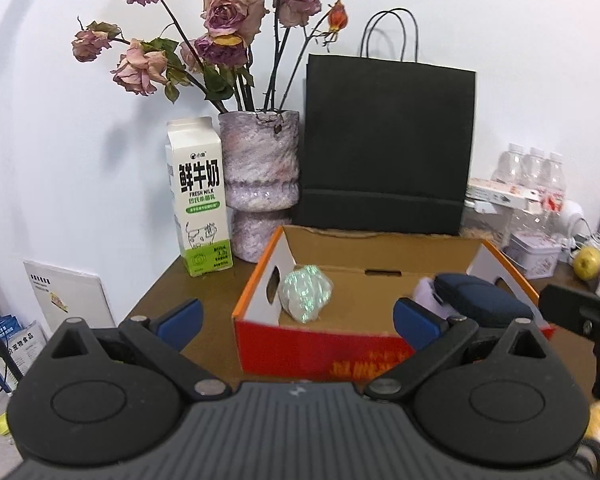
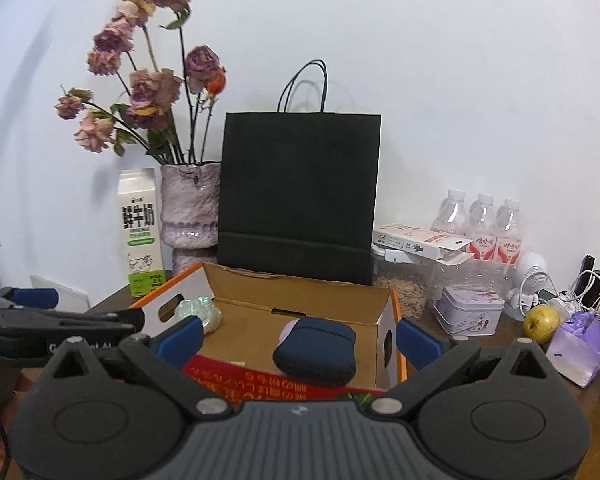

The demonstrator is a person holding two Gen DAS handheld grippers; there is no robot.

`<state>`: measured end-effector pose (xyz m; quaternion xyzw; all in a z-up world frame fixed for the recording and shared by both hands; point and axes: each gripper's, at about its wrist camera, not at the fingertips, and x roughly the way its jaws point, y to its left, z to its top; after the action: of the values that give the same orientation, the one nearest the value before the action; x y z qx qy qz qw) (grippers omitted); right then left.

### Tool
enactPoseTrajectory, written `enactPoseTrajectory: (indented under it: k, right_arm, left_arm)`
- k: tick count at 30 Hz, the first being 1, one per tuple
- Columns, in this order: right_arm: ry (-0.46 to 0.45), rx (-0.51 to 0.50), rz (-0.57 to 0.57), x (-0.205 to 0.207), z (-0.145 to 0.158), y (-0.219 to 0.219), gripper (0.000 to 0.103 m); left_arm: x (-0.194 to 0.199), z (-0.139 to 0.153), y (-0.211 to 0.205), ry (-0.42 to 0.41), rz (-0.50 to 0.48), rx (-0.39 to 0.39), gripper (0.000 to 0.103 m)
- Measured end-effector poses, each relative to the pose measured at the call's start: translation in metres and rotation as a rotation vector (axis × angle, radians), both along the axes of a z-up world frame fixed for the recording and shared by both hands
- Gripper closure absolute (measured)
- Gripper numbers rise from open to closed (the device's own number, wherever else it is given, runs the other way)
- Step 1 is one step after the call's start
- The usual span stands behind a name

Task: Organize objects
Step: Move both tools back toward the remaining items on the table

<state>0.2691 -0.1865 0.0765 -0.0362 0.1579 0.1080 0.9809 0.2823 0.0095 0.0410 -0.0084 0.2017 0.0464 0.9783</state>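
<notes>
- Standing on the brown table (image 2: 500, 344) in front of a black paper bag (image 2: 298, 196), an open cardboard box (image 2: 300, 300) with an orange rim and red front is seen
- Inside the box, a dark blue pouch (image 2: 315, 350) is seen lying on the floor near the right wall, with something pale purple tucked behind it
- A shiny iridescent bundle (image 1: 306, 292) is seen resting in the left part of the box, against the left wall
- The left gripper (image 1: 298, 320) is held before the box with its jaws spread wide; nothing is gripped between them
- The right gripper (image 2: 298, 338) is likewise held at its widest, empty, with the pouch seen beyond its fingertips but not touched
- A milk carton (image 1: 200, 200) and a vase of dried roses (image 1: 260, 176) are placed left of the bag
</notes>
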Motion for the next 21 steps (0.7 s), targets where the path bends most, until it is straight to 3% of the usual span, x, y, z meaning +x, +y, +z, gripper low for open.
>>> enactPoseTrajectory:
  k: [21]
  right_arm:
    - [0.013, -0.017, 0.015, -0.101, -0.017, -0.026, 0.000]
  left_arm:
    - [-0.102, -0.007, -0.015, 0.002, -0.056, 0.018, 0.000]
